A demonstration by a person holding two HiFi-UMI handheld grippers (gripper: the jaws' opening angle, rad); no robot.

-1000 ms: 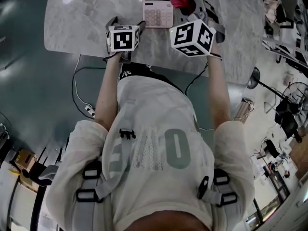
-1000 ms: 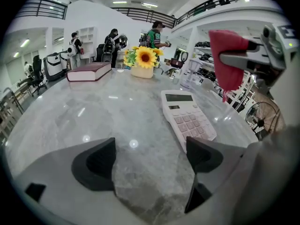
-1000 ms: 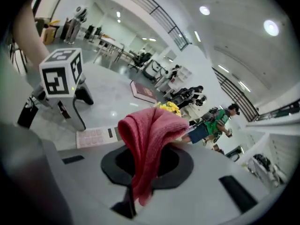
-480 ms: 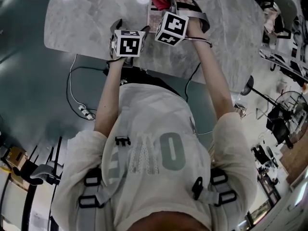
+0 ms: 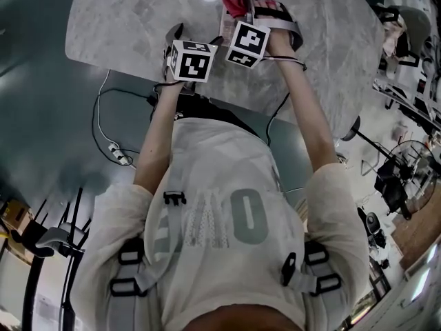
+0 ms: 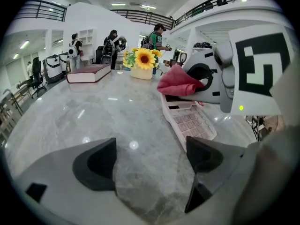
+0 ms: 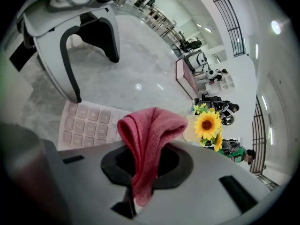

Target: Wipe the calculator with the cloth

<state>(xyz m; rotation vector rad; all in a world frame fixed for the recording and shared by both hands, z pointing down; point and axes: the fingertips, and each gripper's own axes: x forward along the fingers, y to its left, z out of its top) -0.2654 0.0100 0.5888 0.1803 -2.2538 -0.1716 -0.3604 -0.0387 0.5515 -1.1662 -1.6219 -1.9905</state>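
Note:
A pale calculator lies flat on the marble table; in the head view only a strip of the calculator shows beside the right gripper's cube. My right gripper is shut on a red cloth, which bulges out past the jaws. The cloth hovers over the calculator's display end; whether it touches there I cannot tell. The calculator's keys show just beyond the cloth. My left gripper is open and holds nothing, low over the table just left of the calculator.
A dark red book and a vase of sunflowers stand at the table's far side. People stand far behind them. A cable and power strip lie on the floor at the left of the table.
My right gripper has carried the cloth leftward from the calculator's right side to above the calculator, now mostly hidden under it. The left gripper has hardly moved.

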